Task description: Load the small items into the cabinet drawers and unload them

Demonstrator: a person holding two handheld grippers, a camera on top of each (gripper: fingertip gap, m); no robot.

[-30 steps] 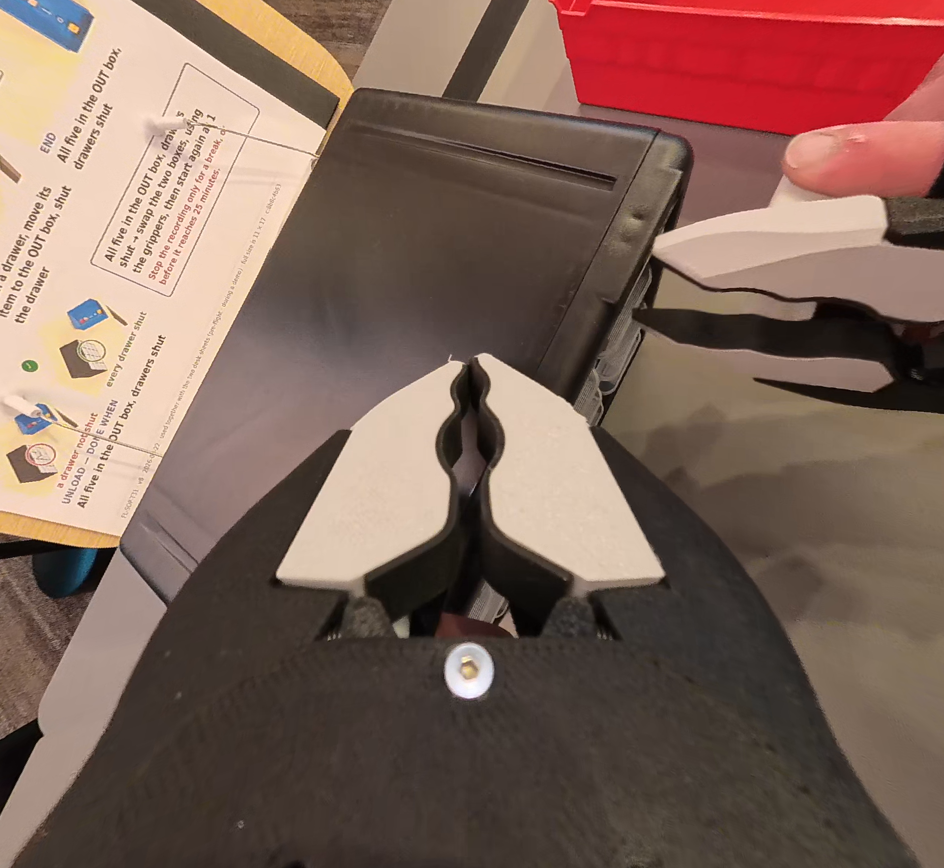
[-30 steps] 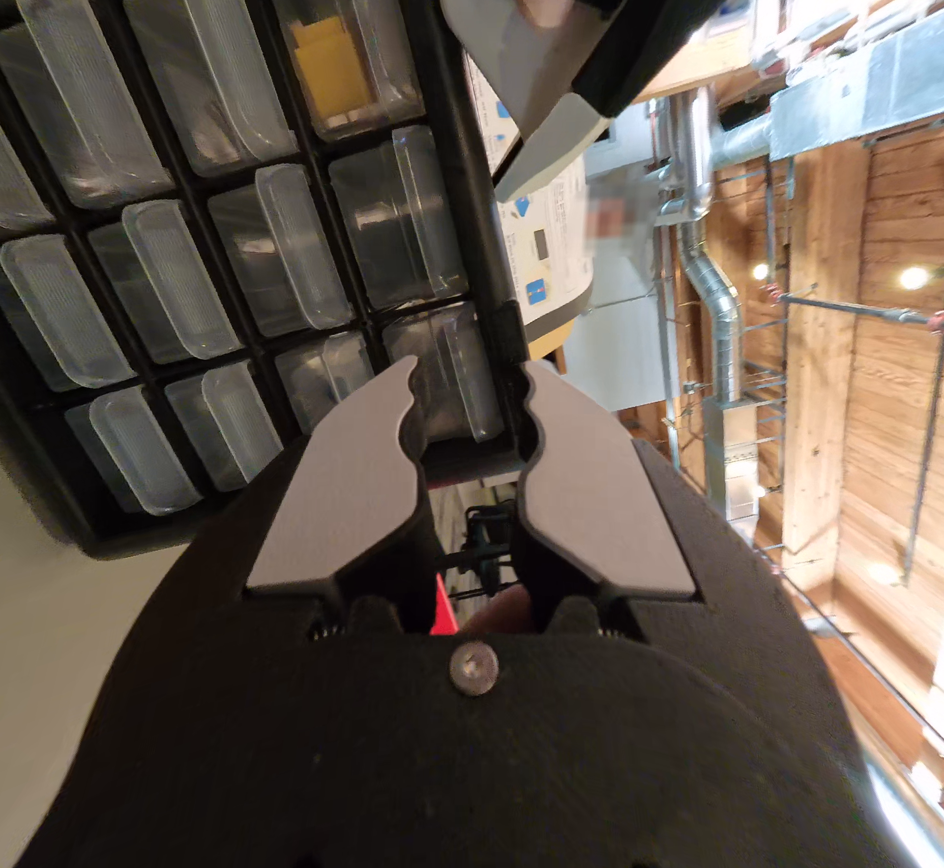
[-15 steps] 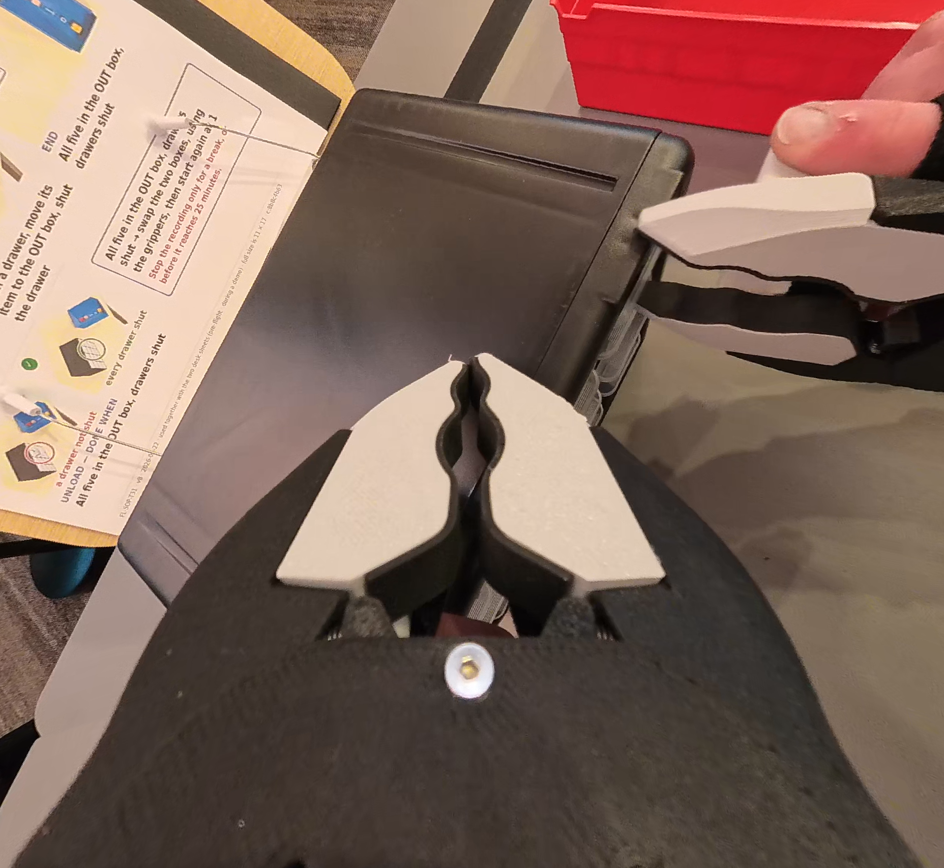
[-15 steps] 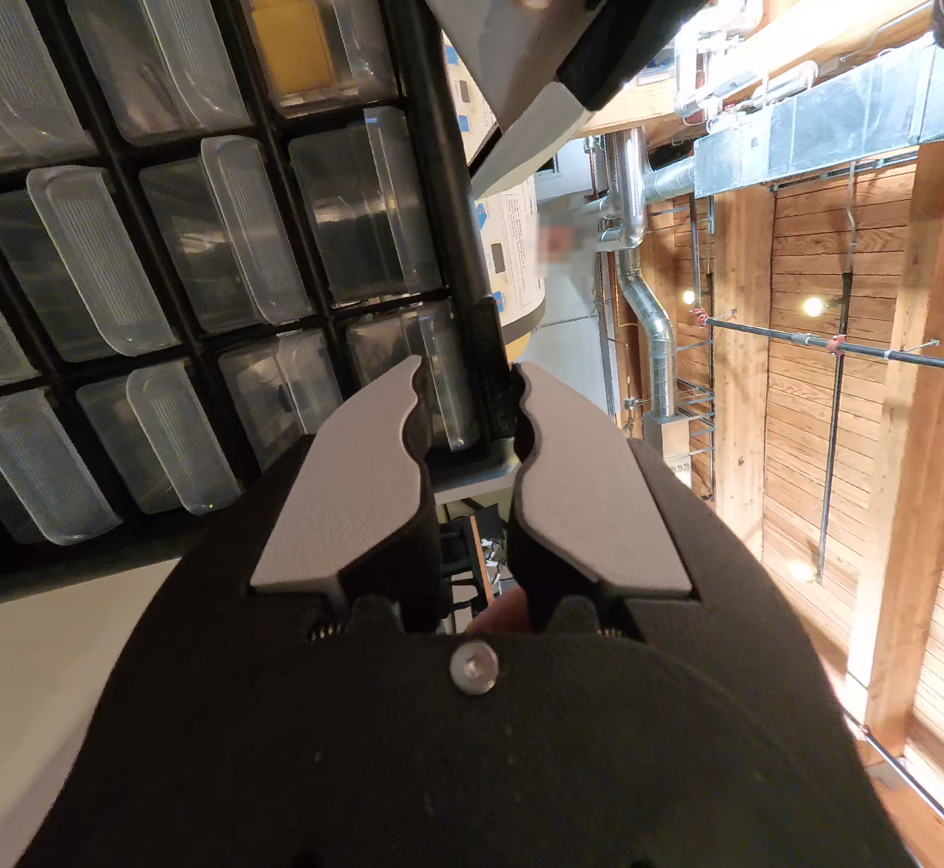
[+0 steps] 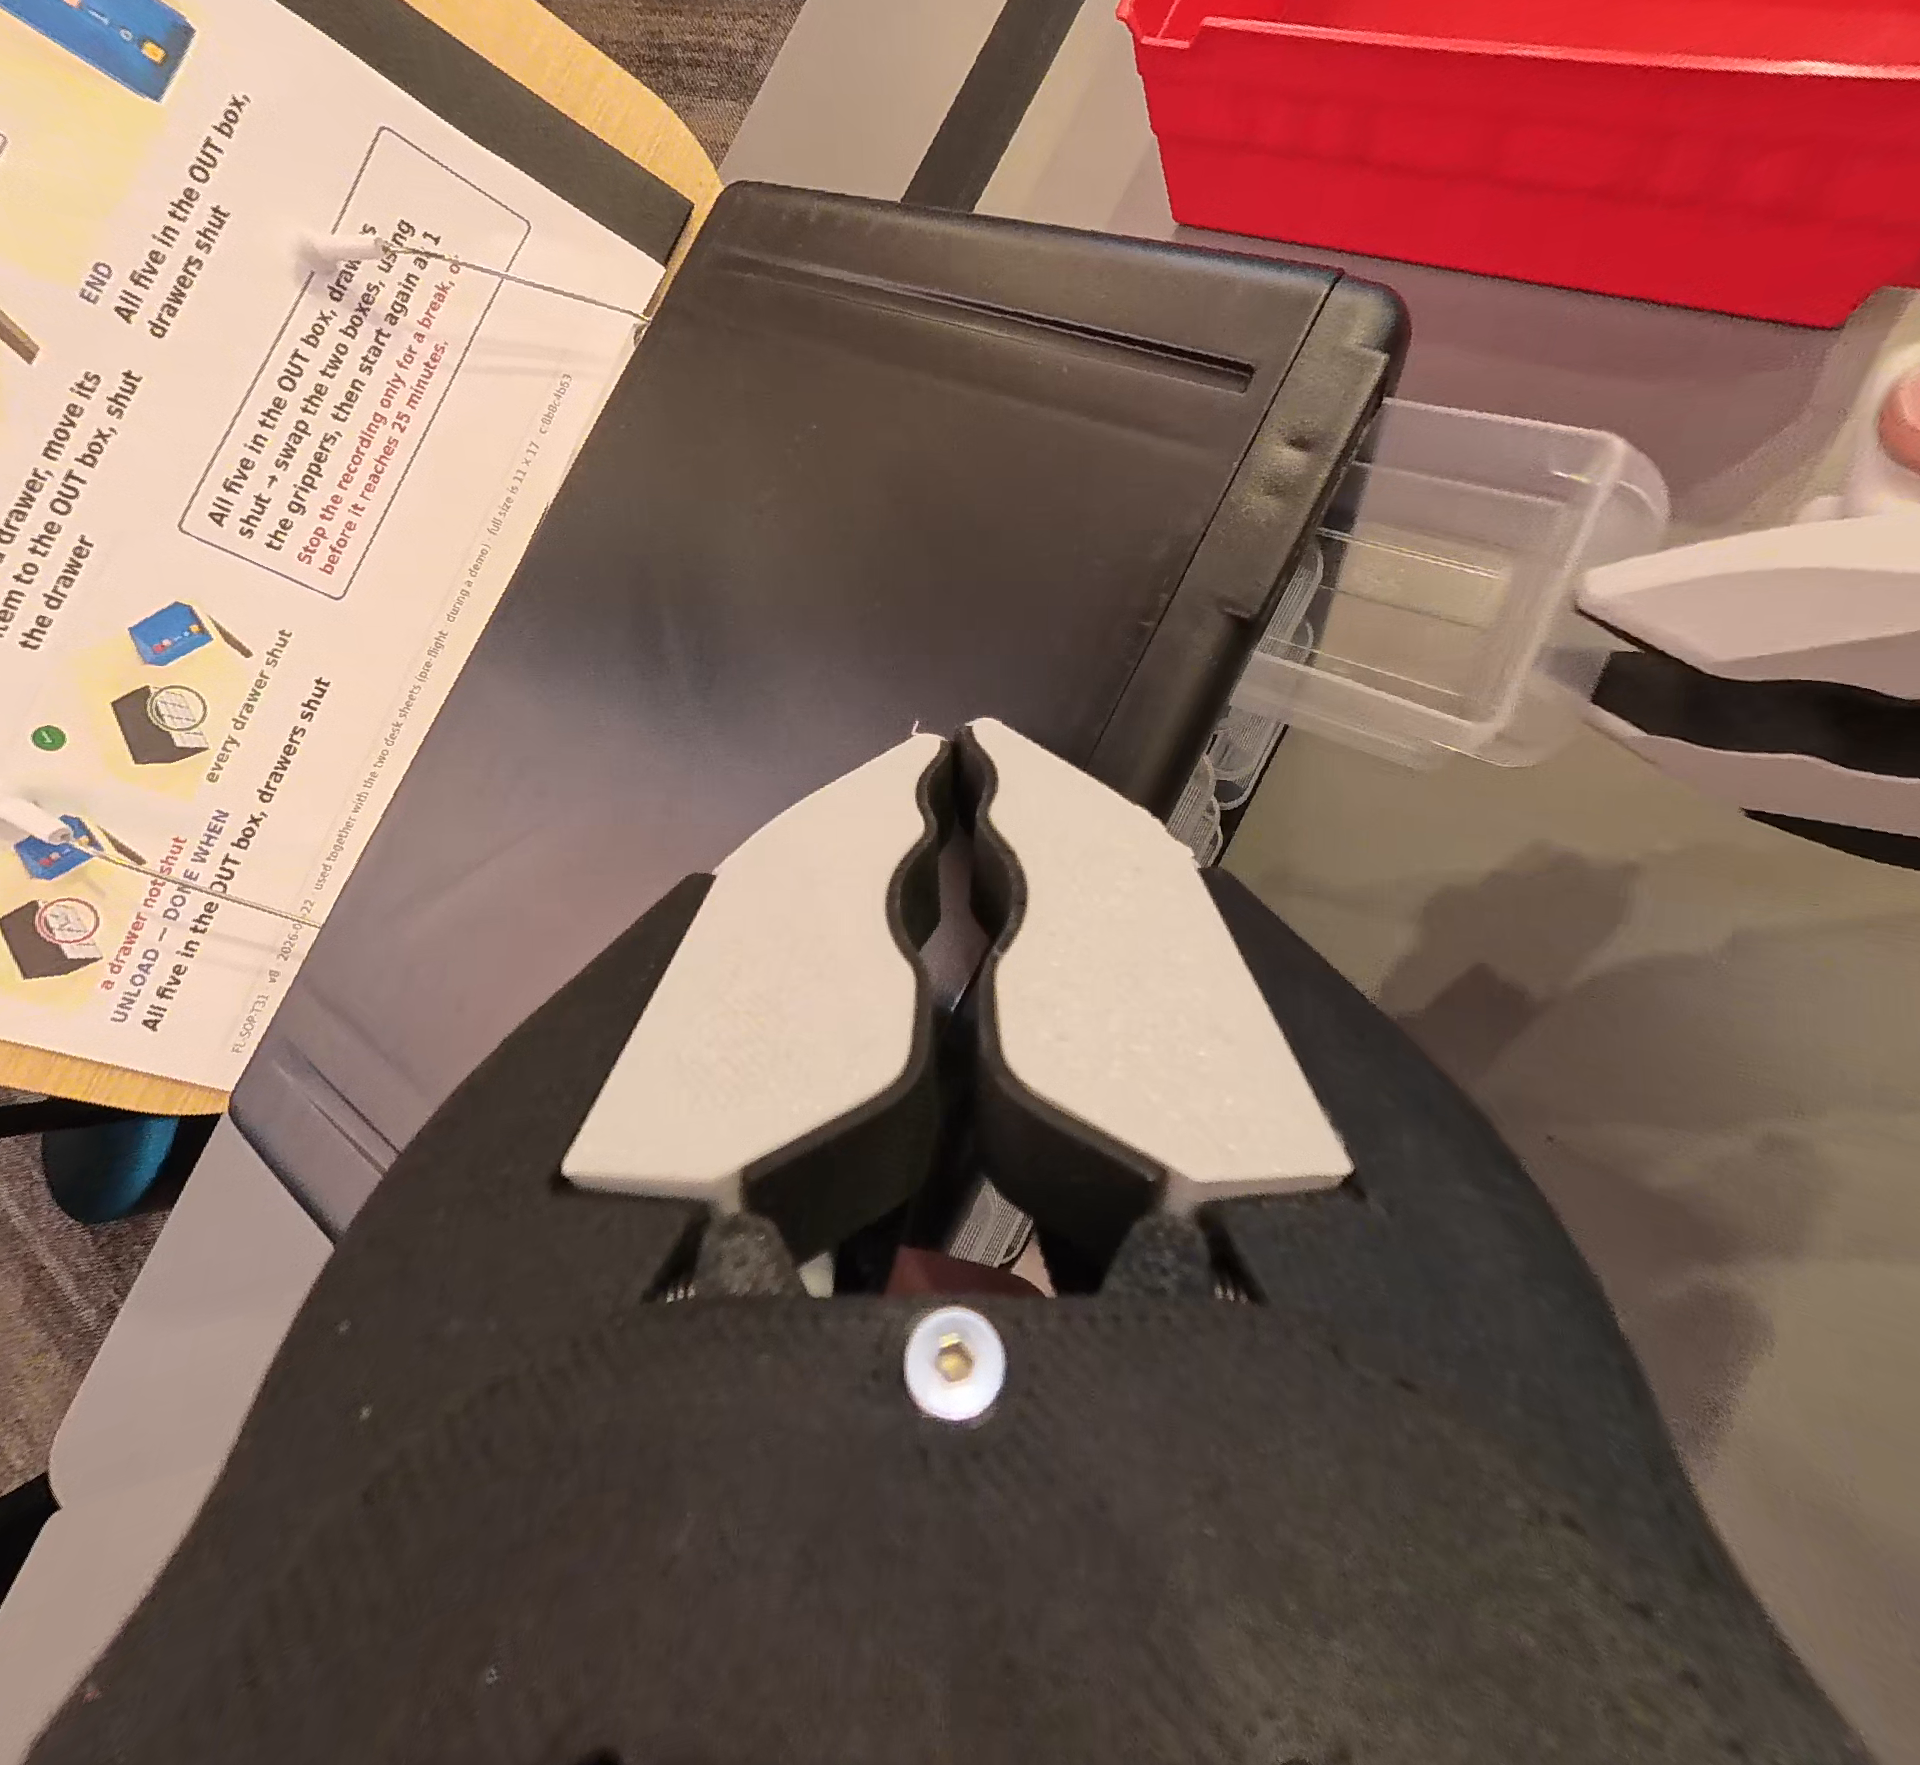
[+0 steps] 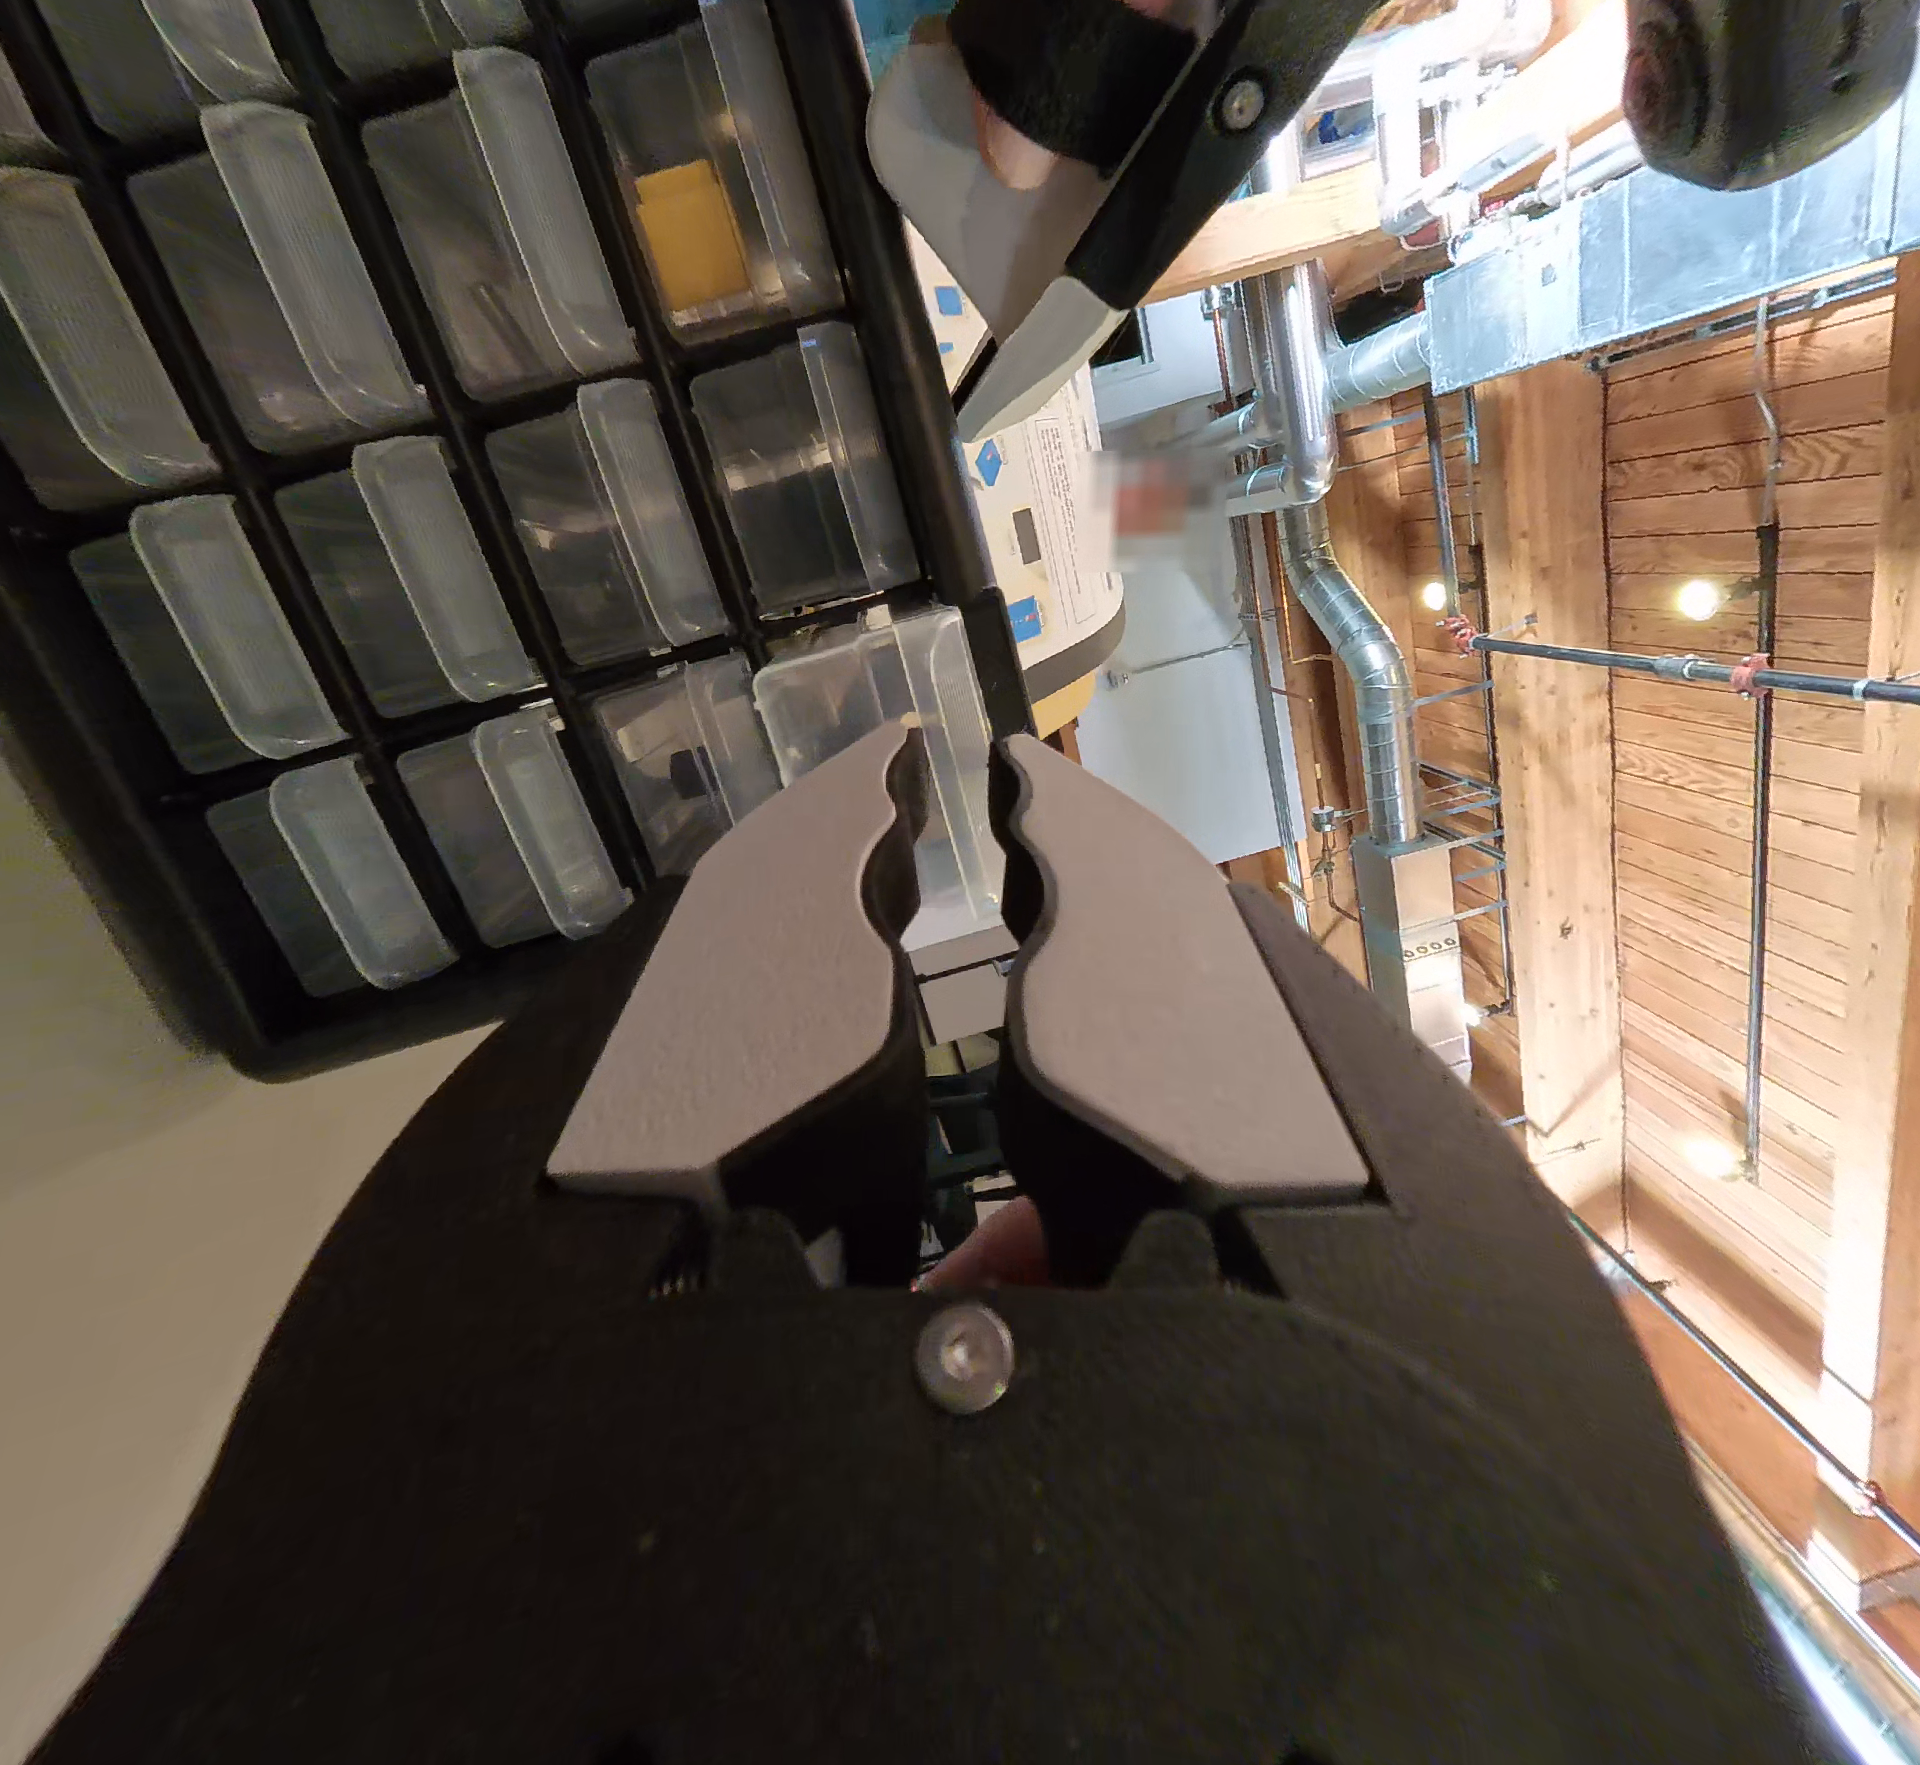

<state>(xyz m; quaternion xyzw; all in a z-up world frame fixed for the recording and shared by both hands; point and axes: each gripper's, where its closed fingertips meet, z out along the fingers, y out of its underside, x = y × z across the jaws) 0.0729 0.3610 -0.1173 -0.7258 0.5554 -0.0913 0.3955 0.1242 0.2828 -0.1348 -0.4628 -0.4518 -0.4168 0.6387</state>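
Observation:
The black drawer cabinet [image 5: 883, 520] stands on the grey table; its front of clear drawers fills the right wrist view [image 6: 914, 427]. My right gripper [image 6: 951, 744] is shut on the front handle of a clear corner drawer [image 6: 862, 707]. That drawer [image 5: 1455, 572] sticks well out of the cabinet, with my right gripper [image 5: 1595, 655] at its front; nothing shows inside it. My left gripper [image 5: 958, 733] is shut with nothing in it, over the cabinet's top near its front edge. A yellow item [image 6: 691, 240] lies in a closed drawer.
A red bin [image 5: 1507, 136] stands behind the cabinet. A printed instruction sheet [image 5: 260, 365] lies on a wooden board to the left. A small dark item [image 6: 684, 770] sits in the drawer beside the open one. The left gripper [image 6: 992, 406] and a hand show above. The yellow item [image 6: 691, 240] is about 7 cm from my left fingertips and 12 cm from my right.
My right gripper closed on the corner drawer's handle and pulled the drawer out of the cabinet, moving away from it. My left gripper has stayed shut over the cabinet top.

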